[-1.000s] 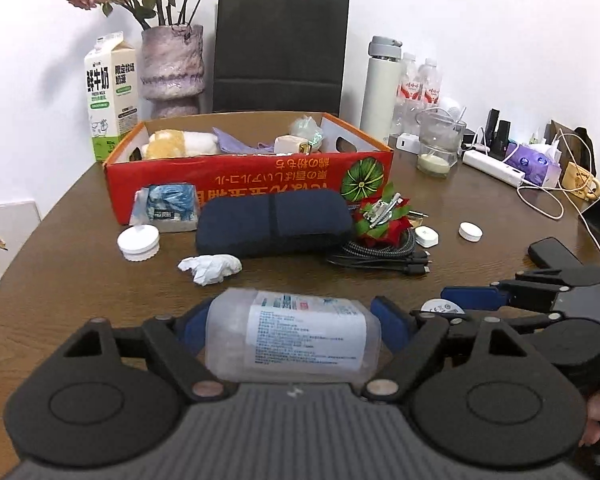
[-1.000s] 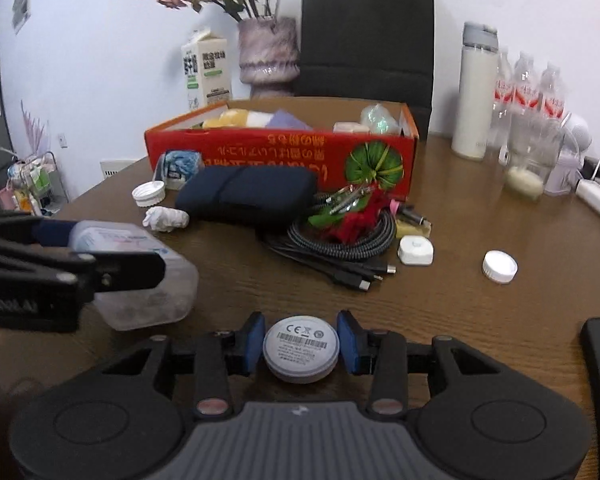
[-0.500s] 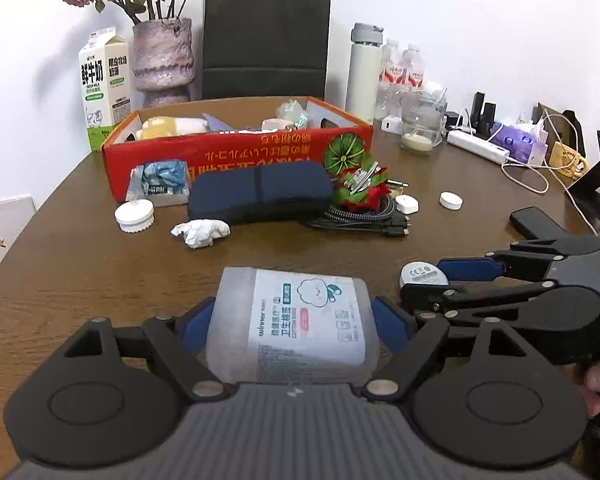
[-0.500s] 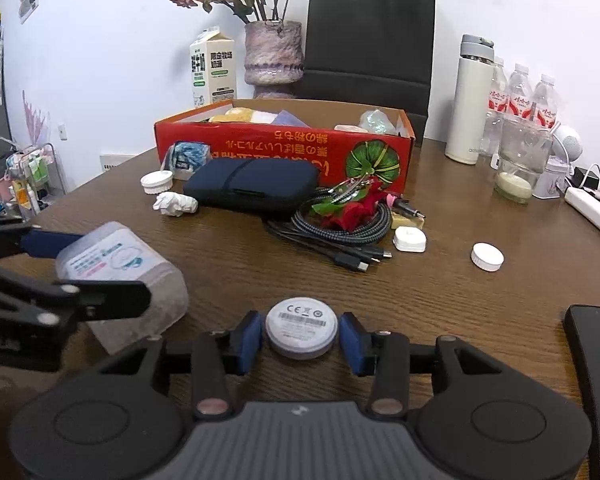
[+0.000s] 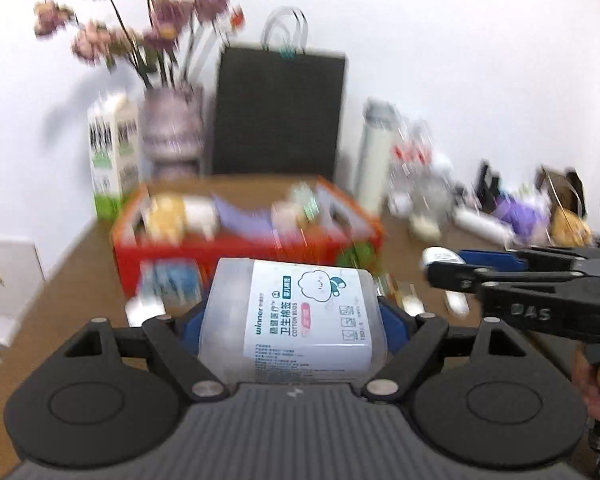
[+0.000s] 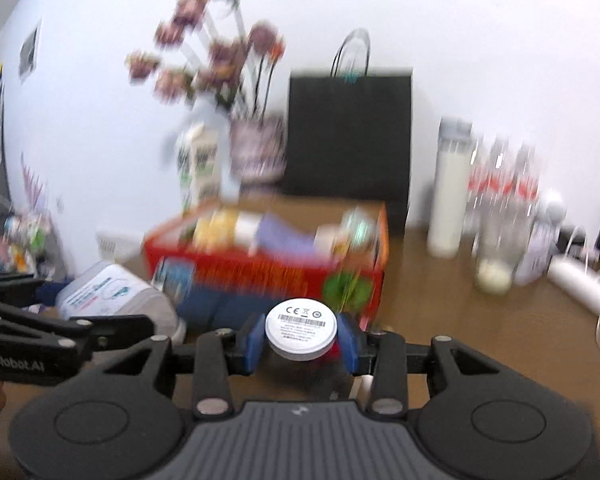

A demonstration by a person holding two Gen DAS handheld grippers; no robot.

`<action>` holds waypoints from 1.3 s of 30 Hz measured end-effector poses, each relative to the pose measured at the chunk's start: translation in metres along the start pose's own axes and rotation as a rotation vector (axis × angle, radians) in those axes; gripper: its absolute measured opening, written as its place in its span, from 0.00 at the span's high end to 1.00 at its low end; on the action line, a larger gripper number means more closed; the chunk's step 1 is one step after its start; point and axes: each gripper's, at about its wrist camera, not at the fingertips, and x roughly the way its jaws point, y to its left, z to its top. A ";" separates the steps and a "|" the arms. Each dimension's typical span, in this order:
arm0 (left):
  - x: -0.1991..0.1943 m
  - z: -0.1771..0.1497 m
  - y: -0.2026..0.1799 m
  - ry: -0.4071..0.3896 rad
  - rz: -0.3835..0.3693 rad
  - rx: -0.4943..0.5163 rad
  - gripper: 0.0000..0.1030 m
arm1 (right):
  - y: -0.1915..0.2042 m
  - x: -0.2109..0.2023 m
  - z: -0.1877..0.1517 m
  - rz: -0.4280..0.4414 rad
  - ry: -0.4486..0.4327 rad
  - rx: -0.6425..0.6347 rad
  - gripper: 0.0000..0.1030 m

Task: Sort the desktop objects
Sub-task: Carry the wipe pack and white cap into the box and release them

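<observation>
My left gripper (image 5: 292, 320) is shut on a clear plastic cotton-bud box (image 5: 296, 320) with a white label, held in the air above the brown table. My right gripper (image 6: 301, 338) is shut on a round white disc (image 6: 301, 330) with printed marks on top. In the left wrist view the right gripper (image 5: 452, 264) shows at the right, with the disc (image 5: 440, 256) at its tip. In the right wrist view the box (image 6: 108, 294) appears at the left in the left gripper (image 6: 48, 304). Behind both stands the red cardboard box (image 5: 244, 252), open on top, with several items inside.
A dark blue pouch (image 6: 220, 308) lies in front of the red box (image 6: 260, 272). Behind are a milk carton (image 5: 112, 160), a vase of flowers (image 5: 172, 128), a black paper bag (image 5: 278, 112), a white flask (image 5: 374, 160), water bottles (image 6: 500, 184) and a power strip (image 5: 484, 228).
Both grippers have risen with their loads, so the table and red box sit lower and the view is blurred. The grips are unchanged.
</observation>
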 end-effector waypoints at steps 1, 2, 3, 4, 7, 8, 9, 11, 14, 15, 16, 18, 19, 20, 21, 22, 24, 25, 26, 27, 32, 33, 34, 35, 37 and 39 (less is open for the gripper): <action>0.007 0.015 0.004 -0.013 0.005 -0.002 0.19 | -0.004 0.008 0.018 -0.005 -0.019 0.006 0.63; 0.021 0.035 0.009 -0.013 0.002 -0.009 0.19 | -0.009 0.019 0.035 0.000 -0.025 0.020 0.63; 0.036 0.051 0.016 -0.001 0.004 -0.030 0.19 | -0.015 0.033 0.050 0.015 -0.016 0.033 0.63; 0.054 0.067 0.022 0.023 0.003 -0.053 0.19 | -0.022 0.052 0.065 0.021 -0.003 0.047 0.63; 0.130 0.109 0.037 0.126 -0.001 -0.120 0.19 | -0.035 0.122 0.095 0.017 0.111 0.064 0.63; 0.155 0.118 0.039 0.168 0.003 -0.121 0.19 | -0.038 0.146 0.100 0.014 0.158 0.066 0.63; 0.179 0.123 0.040 0.202 0.031 -0.144 0.19 | -0.041 0.170 0.103 0.012 0.219 0.062 0.63; 0.227 0.128 0.043 0.273 0.101 -0.168 0.19 | -0.038 0.212 0.102 -0.051 0.312 -0.001 0.63; 0.279 0.124 0.050 0.351 0.132 -0.177 0.19 | -0.034 0.254 0.092 -0.062 0.404 -0.099 0.63; 0.291 0.123 0.052 0.367 0.150 -0.186 0.18 | -0.034 0.263 0.089 -0.047 0.429 -0.102 0.63; 0.300 0.120 0.054 0.378 0.164 -0.192 0.18 | -0.031 0.273 0.085 -0.047 0.450 -0.122 0.63; 0.311 0.116 0.052 0.394 0.164 -0.182 0.16 | -0.027 0.285 0.081 -0.071 0.464 -0.178 0.63; 0.314 0.116 0.052 0.399 0.157 -0.176 0.16 | -0.026 0.292 0.079 -0.083 0.472 -0.201 0.63; 0.313 0.117 0.050 0.394 0.140 -0.172 0.16 | -0.026 0.296 0.078 -0.089 0.483 -0.214 0.63; 0.311 0.120 0.050 0.373 0.127 -0.172 0.15 | -0.025 0.301 0.077 -0.090 0.494 -0.224 0.63; 0.308 0.122 0.051 0.350 0.111 -0.172 0.12 | -0.025 0.305 0.076 -0.091 0.500 -0.234 0.63; 0.299 0.127 0.051 0.313 0.097 -0.165 0.07 | -0.024 0.308 0.073 -0.092 0.497 -0.251 0.62; 0.295 0.129 0.052 0.300 0.098 -0.151 0.07 | -0.025 0.309 0.074 -0.096 0.489 -0.249 0.59; 0.288 0.131 0.051 0.291 0.097 -0.123 0.07 | -0.026 0.307 0.074 -0.105 0.481 -0.234 0.57; 0.281 0.133 0.051 0.285 0.100 -0.102 0.07 | -0.029 0.305 0.076 -0.109 0.473 -0.216 0.57; 0.239 0.153 0.062 0.222 0.115 -0.101 0.03 | -0.045 0.270 0.097 -0.106 0.404 -0.058 0.50; 0.230 0.156 0.065 0.216 0.115 -0.122 0.03 | -0.046 0.260 0.101 -0.108 0.388 -0.043 0.47; 0.221 0.160 0.068 0.212 0.113 -0.146 0.03 | -0.044 0.249 0.104 -0.110 0.370 -0.037 0.43; 0.210 0.162 0.071 0.207 0.108 -0.168 0.03 | -0.043 0.239 0.106 -0.110 0.352 -0.042 0.41; 0.190 0.163 0.075 0.186 0.102 -0.197 0.03 | -0.037 0.221 0.110 -0.108 0.323 -0.057 0.40; 0.165 0.162 0.075 0.153 0.095 -0.192 0.03 | -0.033 0.201 0.110 -0.107 0.292 -0.069 0.39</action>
